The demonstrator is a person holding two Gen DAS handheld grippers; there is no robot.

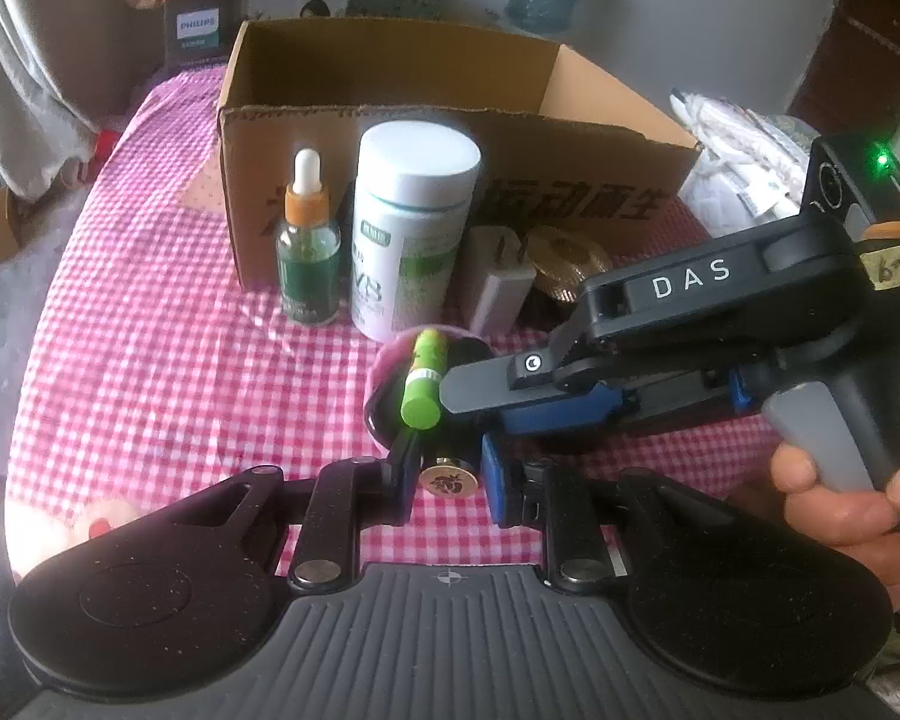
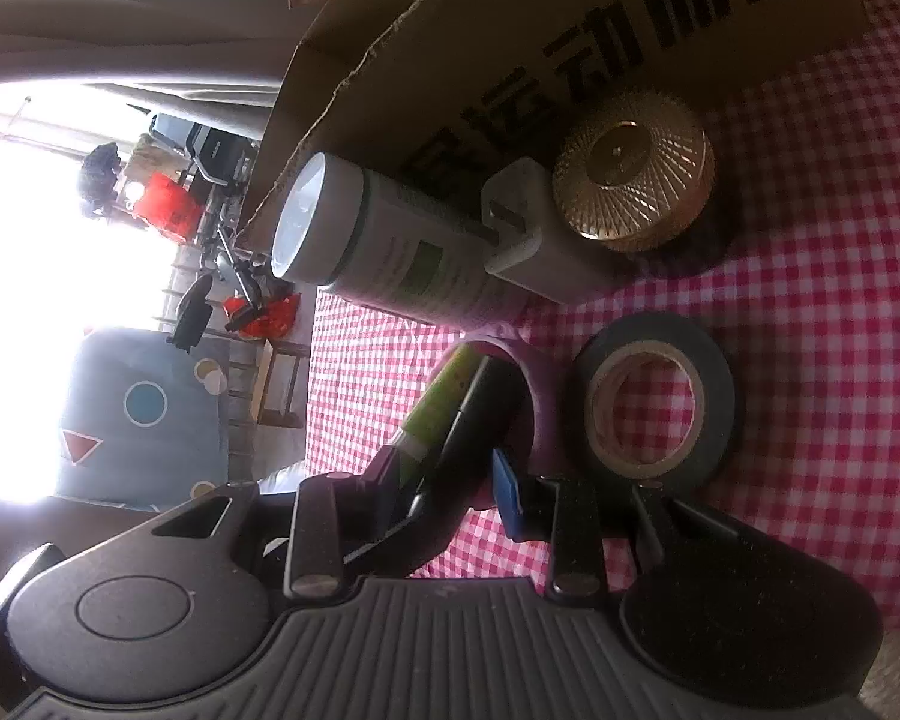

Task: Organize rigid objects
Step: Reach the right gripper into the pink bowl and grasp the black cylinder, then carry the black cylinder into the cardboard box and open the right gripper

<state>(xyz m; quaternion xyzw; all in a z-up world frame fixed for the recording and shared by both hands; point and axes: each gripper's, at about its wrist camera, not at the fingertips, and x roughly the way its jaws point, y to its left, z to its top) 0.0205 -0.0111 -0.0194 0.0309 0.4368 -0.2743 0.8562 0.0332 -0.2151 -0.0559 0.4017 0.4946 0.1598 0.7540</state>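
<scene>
A small purple cup [image 1: 377, 387] [image 2: 540, 414] stands on the checked cloth. A green tube [image 1: 423, 390] [image 2: 444, 396] leans in it beside a black tube [image 2: 480, 414] with a brass end cap [image 1: 447, 483]. At the bottom of the left wrist view, my left gripper [image 1: 447, 474] is shut on the brass-capped end of the black tube. My right gripper [image 1: 474, 402] [image 2: 450, 489] comes in from the right and is shut on the cup's side. A person's hand [image 1: 840, 492] holds its handle.
Behind the cup stand a dropper bottle [image 1: 308, 252], a white jar [image 1: 411, 228], a white charger plug [image 1: 501, 285] and a gold-lidded pot [image 1: 567, 261], all in front of an open cardboard box [image 1: 390, 60]. A roll of dark tape [image 2: 654, 396] lies right of the cup.
</scene>
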